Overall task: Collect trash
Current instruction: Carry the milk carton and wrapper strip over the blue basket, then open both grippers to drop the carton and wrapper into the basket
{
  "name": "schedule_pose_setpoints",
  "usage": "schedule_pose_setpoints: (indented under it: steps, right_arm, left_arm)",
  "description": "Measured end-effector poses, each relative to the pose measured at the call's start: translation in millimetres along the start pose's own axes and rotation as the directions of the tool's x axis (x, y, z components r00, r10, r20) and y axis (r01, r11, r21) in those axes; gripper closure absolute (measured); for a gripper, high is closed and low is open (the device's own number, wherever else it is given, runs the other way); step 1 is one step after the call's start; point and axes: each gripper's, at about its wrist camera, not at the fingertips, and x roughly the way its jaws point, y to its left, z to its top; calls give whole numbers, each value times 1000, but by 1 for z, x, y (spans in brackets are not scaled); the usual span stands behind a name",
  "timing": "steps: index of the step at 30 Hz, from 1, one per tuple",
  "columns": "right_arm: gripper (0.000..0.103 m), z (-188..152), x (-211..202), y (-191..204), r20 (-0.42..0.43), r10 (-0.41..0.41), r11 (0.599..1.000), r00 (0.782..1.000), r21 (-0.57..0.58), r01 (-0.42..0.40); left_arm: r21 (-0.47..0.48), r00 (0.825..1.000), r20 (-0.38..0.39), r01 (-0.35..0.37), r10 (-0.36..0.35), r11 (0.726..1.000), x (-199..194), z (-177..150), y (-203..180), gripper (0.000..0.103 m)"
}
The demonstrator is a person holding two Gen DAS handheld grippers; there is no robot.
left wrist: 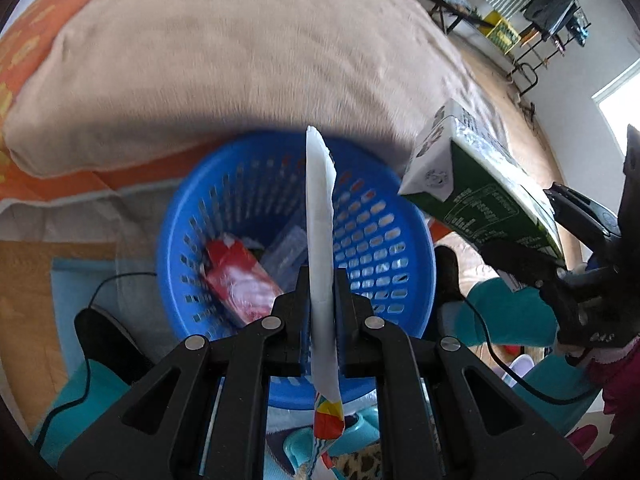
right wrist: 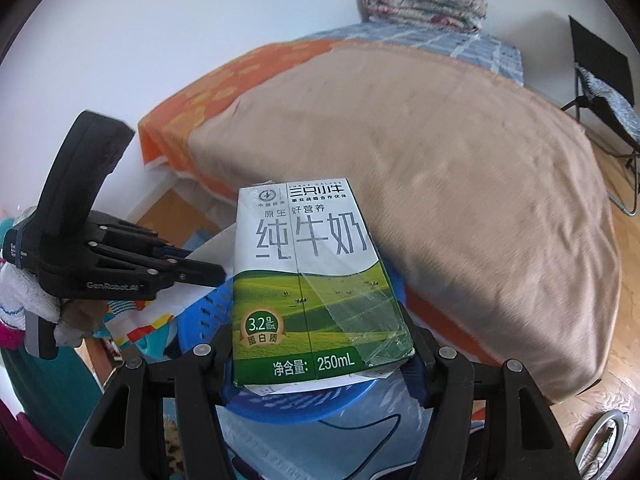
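Left gripper [left wrist: 320, 300]: jaws pressed together on a flat white wrapper [left wrist: 320, 216], pinched edge-on so that it stands up between the fingers, its coloured printed end trailing below the grip; held thin-side to the camera, probably so it will slide off cleanly once let go. Right gripper [right wrist: 320, 356]: jaws spread wide and clamped across the lower sides of a green-and-white milk carton [right wrist: 308, 280], a small pack with a meadow print, taken by its narrow faces so the front stays toward the lens. Both pieces of trash hang over or just beside a blue basket [left wrist: 384, 240], a round perforated plastic bin standing on the floor against the side of a bed; the wrapper is above its opening, the carton over its right rim in the left view. Basket contents: a red carton [left wrist: 240, 284] lying on its side and a clear plastic item [left wrist: 286, 252], too blurred to identify. Judgement: both items are positioned for dropping; neither is released yet. Surroundings: a tan blanket [left wrist: 240, 60] over an orange sheet [right wrist: 240, 76] on the bed, a folded quilt [right wrist: 424, 2] at its far end, and a black cable [left wrist: 116, 280] trailing beside the basket.
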Motion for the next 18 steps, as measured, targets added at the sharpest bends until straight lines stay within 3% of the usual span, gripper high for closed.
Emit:
schedule_pose_setpoints:
  steps: [11,18]
  right_arm:
    - [38,-14,22,-5,-83,17,999,996,38,-14]
    - [38,-15,31,-8,-114,40,997,993,71,-32]
  left_arm:
    - [-70,994,-101,-39,32,997,32,-4,13,95]
    - [-106,993,-117,-38,25,994,38,-3,20,95]
